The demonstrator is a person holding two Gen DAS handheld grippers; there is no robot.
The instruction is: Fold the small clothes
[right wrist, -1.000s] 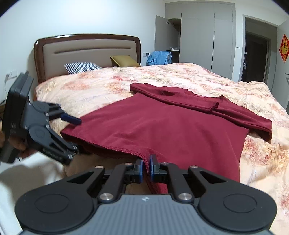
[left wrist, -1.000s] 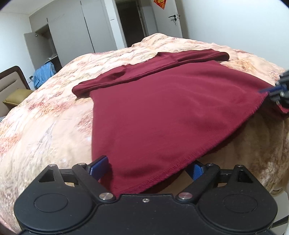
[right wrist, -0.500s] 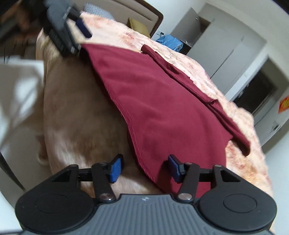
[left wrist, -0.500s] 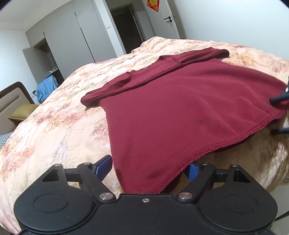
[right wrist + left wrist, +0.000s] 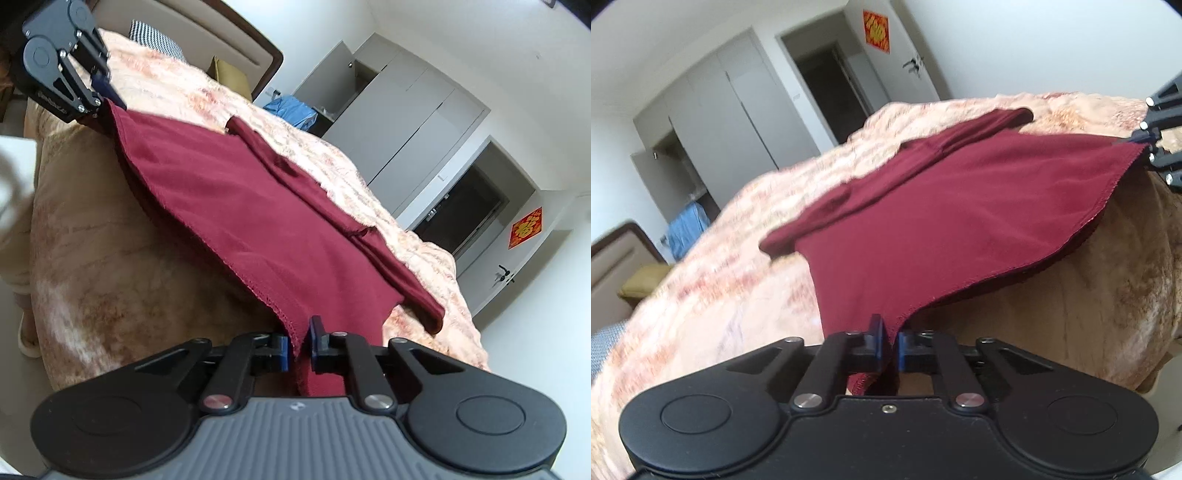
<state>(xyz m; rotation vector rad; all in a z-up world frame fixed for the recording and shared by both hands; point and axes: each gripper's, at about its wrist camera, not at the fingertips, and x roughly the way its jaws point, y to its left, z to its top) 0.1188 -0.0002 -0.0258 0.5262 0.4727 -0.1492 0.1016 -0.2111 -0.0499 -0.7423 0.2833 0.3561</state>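
Our left claw [image 5: 889, 341] is clamped on one corner of the hem of the dark red garment [image 5: 960, 221], the blue pads pinching the cloth at the bed's near edge. Our right claw [image 5: 297, 345] has the other hem corner between its pads and is closing on it; the fabric runs straight through the narrow gap. In each wrist view the opposite claw shows at the far end of the same hem, so we hold the garment's bottom edge at both ends.

We judge the step in hand to be the grasp that opens the first fold. The next move calls for lifting both corners together and carrying the hem across the body of the garment toward the folded-in sleeves [image 5: 894, 173] near the middle of the bed [image 5: 713, 280], keeping the edge taut so it lands straight.

The hem lies right along the bed's near edge, with the floral quilt dropping away below it. Beyond the garment the bed is open toward the headboard [image 5: 236, 40] and pillows [image 5: 155, 35], so there is room for the carry. The wardrobe [image 5: 406, 122] and doorway [image 5: 831, 85] stand well apart.
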